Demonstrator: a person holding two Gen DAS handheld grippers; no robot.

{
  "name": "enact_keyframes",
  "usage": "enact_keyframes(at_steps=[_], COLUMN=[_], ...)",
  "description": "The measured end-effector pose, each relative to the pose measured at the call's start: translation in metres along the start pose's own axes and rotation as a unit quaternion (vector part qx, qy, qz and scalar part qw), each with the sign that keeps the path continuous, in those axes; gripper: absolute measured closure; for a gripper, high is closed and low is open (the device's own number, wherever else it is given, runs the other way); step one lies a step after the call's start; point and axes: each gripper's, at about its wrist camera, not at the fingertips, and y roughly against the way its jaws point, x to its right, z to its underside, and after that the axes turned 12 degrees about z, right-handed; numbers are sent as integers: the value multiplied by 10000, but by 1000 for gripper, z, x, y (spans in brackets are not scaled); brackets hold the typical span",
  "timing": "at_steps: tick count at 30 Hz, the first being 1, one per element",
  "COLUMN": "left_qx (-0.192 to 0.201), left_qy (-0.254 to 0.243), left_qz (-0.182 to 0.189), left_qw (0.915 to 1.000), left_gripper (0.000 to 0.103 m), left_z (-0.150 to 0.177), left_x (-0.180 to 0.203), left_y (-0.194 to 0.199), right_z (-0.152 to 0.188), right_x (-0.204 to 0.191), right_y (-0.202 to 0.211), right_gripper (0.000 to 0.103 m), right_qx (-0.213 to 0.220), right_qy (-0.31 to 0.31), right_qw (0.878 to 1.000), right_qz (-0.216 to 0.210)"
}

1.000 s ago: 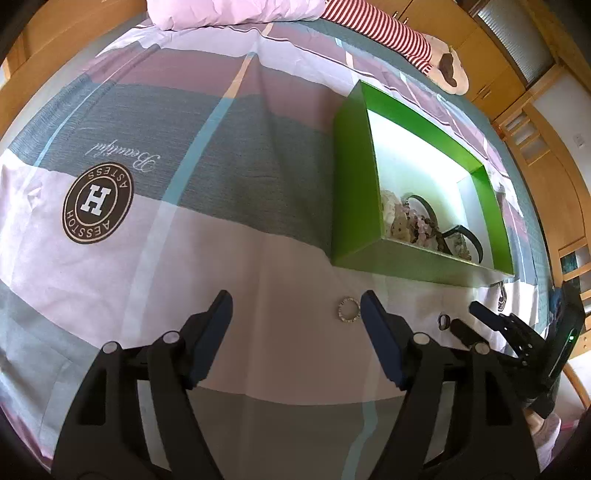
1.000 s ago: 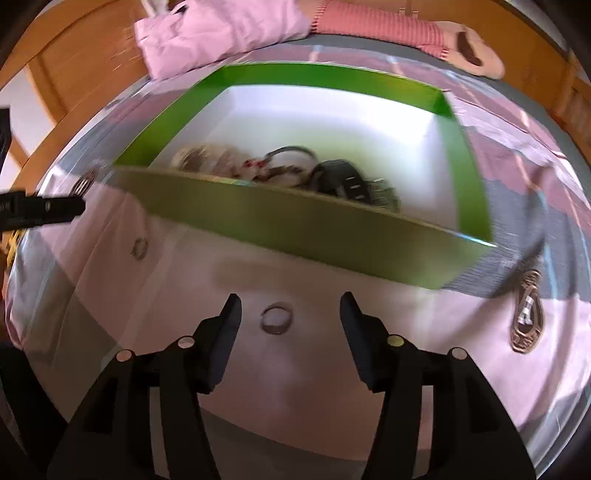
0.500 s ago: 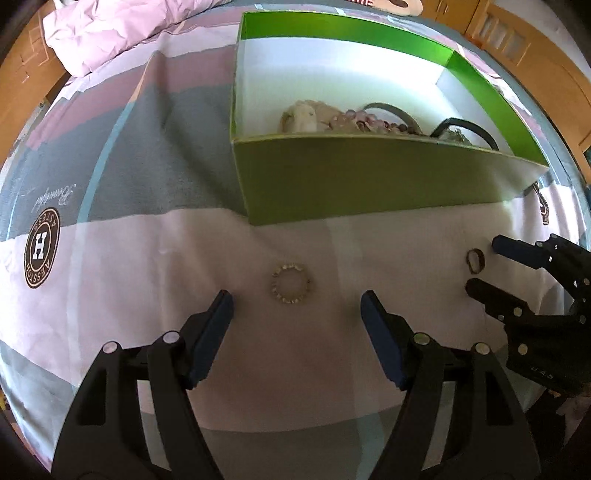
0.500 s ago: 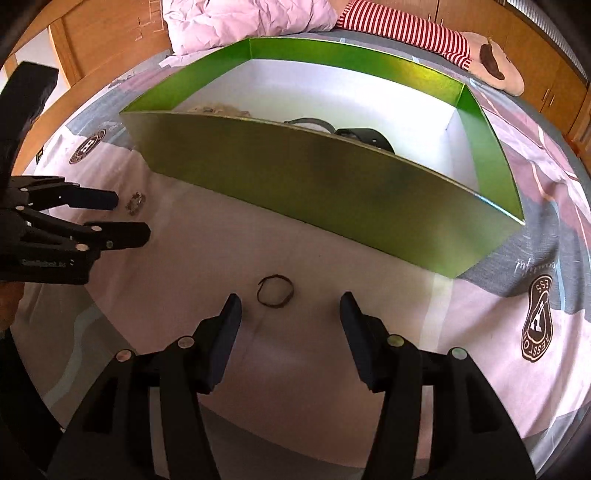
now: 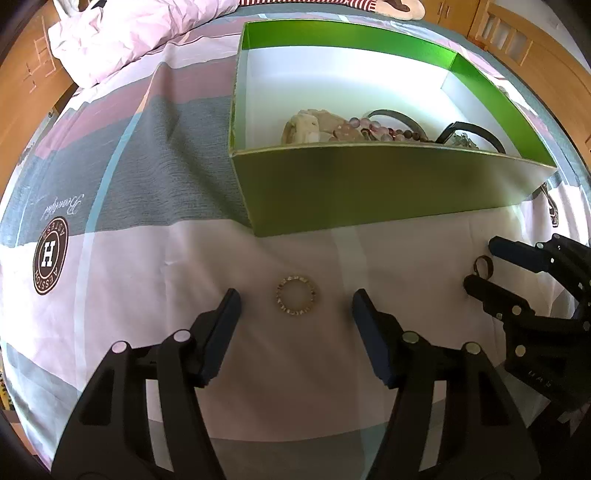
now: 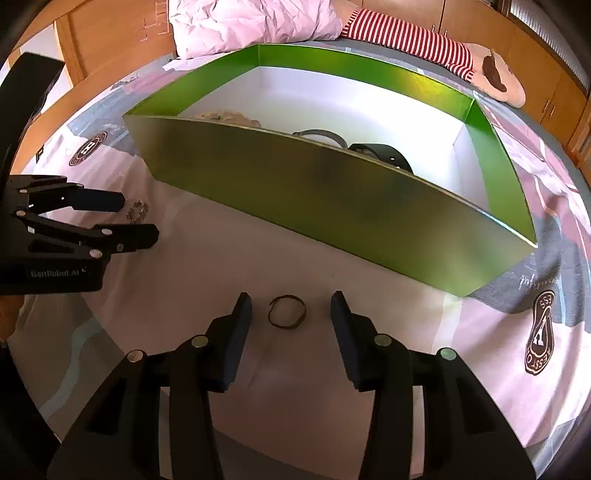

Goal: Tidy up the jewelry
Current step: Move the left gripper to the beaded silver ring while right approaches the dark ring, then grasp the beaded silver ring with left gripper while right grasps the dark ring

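Left wrist view: my left gripper (image 5: 295,306) is spread wide, one beaded ring (image 5: 296,301) lying flat on the bedsheet (image 5: 147,258) between the two fingers, touching neither; one green box (image 5: 369,192) stands just beyond, open-topped, with a heap of jewelry (image 5: 354,129) against its near wall; I count one pale bracelet, one pink bead strand and two dark bands there, the rest hidden by the wall; at right, my right gripper (image 5: 480,269) is also spread, one thin brown ring (image 5: 483,266) between its tips.

Right wrist view: right gripper (image 6: 291,314) open around the thin brown ring (image 6: 287,312), which lies on the sheet clear of both fingers; the green box (image 6: 332,195) fills the middle ground, two dark bands showing over its rim; left gripper (image 6: 136,218) at far left, fingers parted, the beaded ring (image 6: 136,211) between them; one pink duvet (image 6: 251,22) and one striped sleeve (image 6: 406,40) beyond the box.
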Motion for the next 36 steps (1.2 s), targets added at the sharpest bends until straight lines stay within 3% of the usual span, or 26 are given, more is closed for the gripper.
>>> enact_keyframes(at_steps=[12, 16, 19, 20, 23, 29, 36], left_qx=[15, 30, 64, 75, 110, 99, 69], left_qy=[-54, -39, -14, 17, 208, 223, 135], left_qz=[-59, -55, 10, 50, 105, 158, 221], left_qw=[10000, 10000, 10000, 10000, 9997, 9996, 9996], left_gripper=[38, 43, 61, 73, 82, 81, 69], left_z=[1, 1, 0, 0, -1, -2, -1], left_x=[0, 0, -1, -2, -9, -10, -7], left_y=[-1, 0, 2, 2, 4, 5, 2], right_z=[2, 2, 2, 2, 2, 1, 1], right_x=[-4, -6, -8, -9, -13, -9, -6], right_y=[0, 1, 2, 2, 4, 3, 3], right_gripper=[57, 63, 70, 73, 81, 81, 78], right_qx=[70, 81, 98, 102, 126, 106, 82], right_qy=[62, 119, 163, 191, 246, 148, 124], right_qw=[9999, 9999, 9998, 9998, 9996, 9997, 9996], right_qz=[100, 69, 33, -2, -23, -133, -221])
